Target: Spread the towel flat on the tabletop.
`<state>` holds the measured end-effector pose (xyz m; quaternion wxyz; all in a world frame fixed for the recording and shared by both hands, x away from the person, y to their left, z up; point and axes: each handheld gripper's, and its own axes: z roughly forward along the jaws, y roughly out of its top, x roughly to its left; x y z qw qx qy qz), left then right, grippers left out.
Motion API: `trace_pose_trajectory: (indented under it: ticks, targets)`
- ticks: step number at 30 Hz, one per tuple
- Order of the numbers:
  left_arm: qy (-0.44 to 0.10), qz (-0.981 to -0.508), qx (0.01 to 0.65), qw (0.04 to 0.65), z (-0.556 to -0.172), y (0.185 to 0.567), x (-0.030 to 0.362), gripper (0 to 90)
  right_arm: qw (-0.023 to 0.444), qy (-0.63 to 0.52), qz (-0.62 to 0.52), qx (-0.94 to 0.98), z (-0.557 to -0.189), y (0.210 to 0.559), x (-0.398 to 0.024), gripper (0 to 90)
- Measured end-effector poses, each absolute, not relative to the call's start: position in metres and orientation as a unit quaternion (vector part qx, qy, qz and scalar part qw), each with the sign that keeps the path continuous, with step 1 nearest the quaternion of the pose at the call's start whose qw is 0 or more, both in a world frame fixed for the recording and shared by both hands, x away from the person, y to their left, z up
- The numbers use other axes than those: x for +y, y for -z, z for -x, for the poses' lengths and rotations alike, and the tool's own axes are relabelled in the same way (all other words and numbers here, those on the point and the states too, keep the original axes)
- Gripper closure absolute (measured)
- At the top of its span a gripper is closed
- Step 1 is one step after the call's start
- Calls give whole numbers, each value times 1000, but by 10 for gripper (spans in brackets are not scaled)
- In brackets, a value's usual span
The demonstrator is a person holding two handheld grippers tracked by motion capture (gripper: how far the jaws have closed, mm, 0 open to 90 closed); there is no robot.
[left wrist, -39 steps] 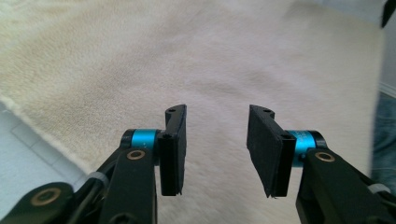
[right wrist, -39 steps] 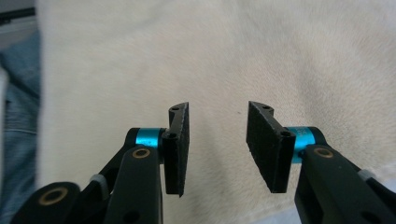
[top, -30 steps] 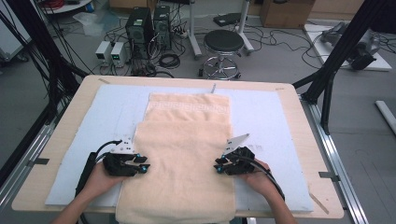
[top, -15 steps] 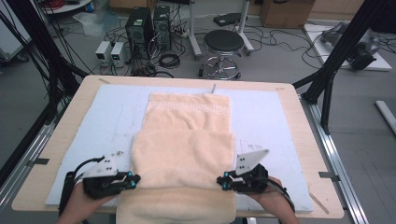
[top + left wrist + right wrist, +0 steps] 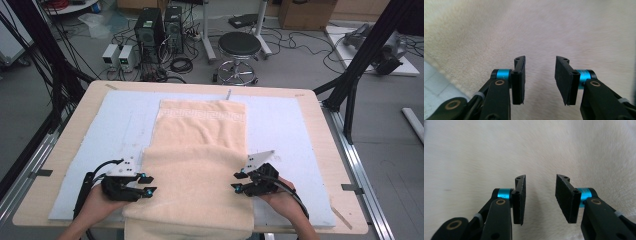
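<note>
A cream towel lies lengthways on the light blue mat, its near part doubled over with the fold's edge across the middle. My left gripper sits at the towel's left edge near the table's front, my right gripper at its right edge. In the left gripper view the left gripper has just been opening; nothing is between its jaws, and the towel lies below. The right gripper has likewise just been opening and is empty above the towel.
The mat covers most of the wooden table, and the towel's near end hangs over the front edge. Behind the table stand a black stool and computer towers. A black frame leg rises at the right.
Both grippers drew back towards the near edge and outward, then came forward a little. The doubled layer's edge now shows across the towel. Both pairs of jaws have opened.
</note>
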<state>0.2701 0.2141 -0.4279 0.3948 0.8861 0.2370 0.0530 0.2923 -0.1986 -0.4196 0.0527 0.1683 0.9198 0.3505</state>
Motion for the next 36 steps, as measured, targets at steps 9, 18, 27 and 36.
trace_pose_trajectory:
  ticks: [9,18,27,36]
  targets:
    - [-45,-890,227,393,-256,428,213,880,10,-357,-143,923,-290,425,-196,863]
    - [-24,-879,204,431,-215,407,232,762,14,-406,-112,907,-252,395,-206,713]
    - [-84,-871,273,400,-272,428,224,585,74,-350,-207,911,-298,418,-214,549]
    - [-94,-873,288,382,-290,436,214,847,53,-330,-223,916,-320,429,-212,846]
